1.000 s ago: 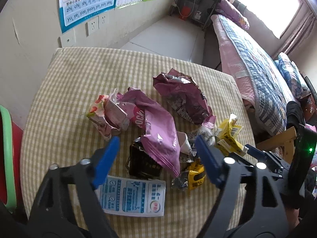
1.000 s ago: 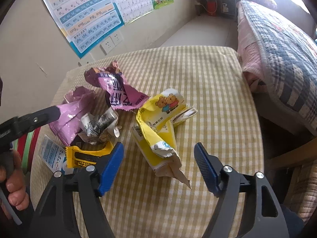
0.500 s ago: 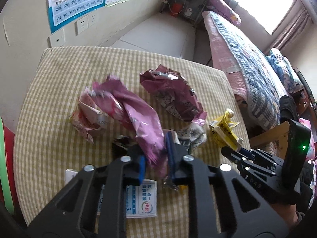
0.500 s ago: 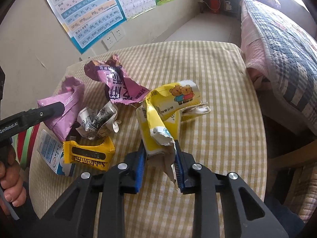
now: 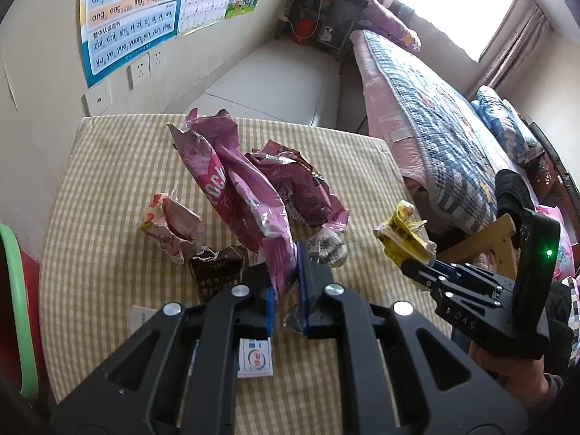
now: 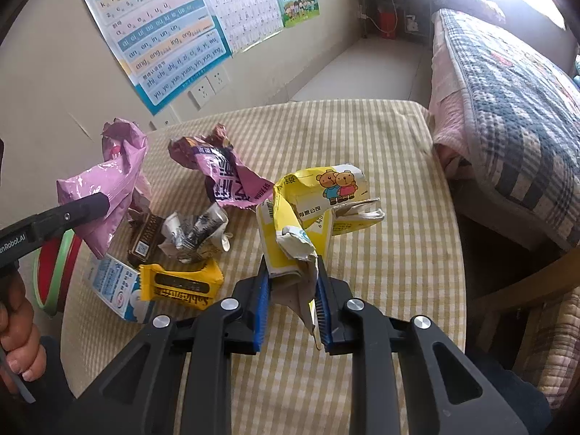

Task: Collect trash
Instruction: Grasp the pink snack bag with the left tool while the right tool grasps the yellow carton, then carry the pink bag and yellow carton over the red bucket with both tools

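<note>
Bottom centre, left view: left gripper (image 5: 286, 302) clenched on the pink bag (image 5: 239, 195), which rises toward mid-frame. Bottom centre, right view: right gripper (image 6: 291, 302) clenched on the yellow carton (image 6: 308, 210). Beyond, centre-left: yellow wrapper (image 6: 181, 284), brown packet (image 6: 145, 241), crumpled purple bag (image 6: 226, 177) on the checked tablecloth (image 6: 380, 152). Upper left: wall chart (image 6: 163, 32).

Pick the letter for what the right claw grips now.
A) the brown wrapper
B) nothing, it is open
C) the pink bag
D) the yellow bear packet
D: in the right wrist view the right claw is shut on the lower end of the yellow bear packet, while the pink bag sits in the left claw.
</note>
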`<state>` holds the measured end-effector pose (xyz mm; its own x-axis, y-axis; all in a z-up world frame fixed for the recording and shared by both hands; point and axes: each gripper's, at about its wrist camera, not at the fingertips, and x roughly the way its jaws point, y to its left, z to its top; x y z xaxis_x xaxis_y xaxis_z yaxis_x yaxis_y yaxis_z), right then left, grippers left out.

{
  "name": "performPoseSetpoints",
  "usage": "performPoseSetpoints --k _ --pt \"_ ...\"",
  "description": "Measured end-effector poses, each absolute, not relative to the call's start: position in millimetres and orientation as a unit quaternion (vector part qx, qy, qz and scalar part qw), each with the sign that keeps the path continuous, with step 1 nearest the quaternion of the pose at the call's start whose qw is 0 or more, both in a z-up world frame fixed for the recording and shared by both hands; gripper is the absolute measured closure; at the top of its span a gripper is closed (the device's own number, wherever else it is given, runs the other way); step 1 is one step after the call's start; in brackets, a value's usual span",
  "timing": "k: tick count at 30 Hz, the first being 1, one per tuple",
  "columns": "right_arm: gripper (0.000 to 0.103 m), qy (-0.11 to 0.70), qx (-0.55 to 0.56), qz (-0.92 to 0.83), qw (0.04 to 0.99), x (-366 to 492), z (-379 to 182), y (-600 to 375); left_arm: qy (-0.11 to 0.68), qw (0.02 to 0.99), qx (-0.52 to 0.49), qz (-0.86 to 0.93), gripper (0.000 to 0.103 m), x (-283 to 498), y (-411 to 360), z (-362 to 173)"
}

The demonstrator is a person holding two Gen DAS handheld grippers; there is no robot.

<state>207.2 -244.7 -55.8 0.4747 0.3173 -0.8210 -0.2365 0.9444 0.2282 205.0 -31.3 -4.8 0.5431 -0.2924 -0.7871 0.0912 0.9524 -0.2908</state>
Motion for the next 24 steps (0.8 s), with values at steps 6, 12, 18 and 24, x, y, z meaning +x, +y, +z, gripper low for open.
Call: performPoseSetpoints --k 6,12,18,24 --pt "0.081 0.476 0.041 0.159 0.864 193 -42 -246 0.462 0.874 -0.107 -0.110 0.094 187 -27 0" --pt "0.081 0.468 0.039 0.160 0.868 181 -32 -242 0.454 0.878 -0.107 -0.108 0.094 168 -22 8" --pt "0.081 0.457 0.028 0.170 0.872 170 -19 -232 0.447 0.881 -0.112 -0.102 0.094 150 -10 15" --pt "0.081 0.446 0.018 0.184 0.876 162 -6 -216 0.442 0.885 -0.117 -0.087 0.094 133 5 18"
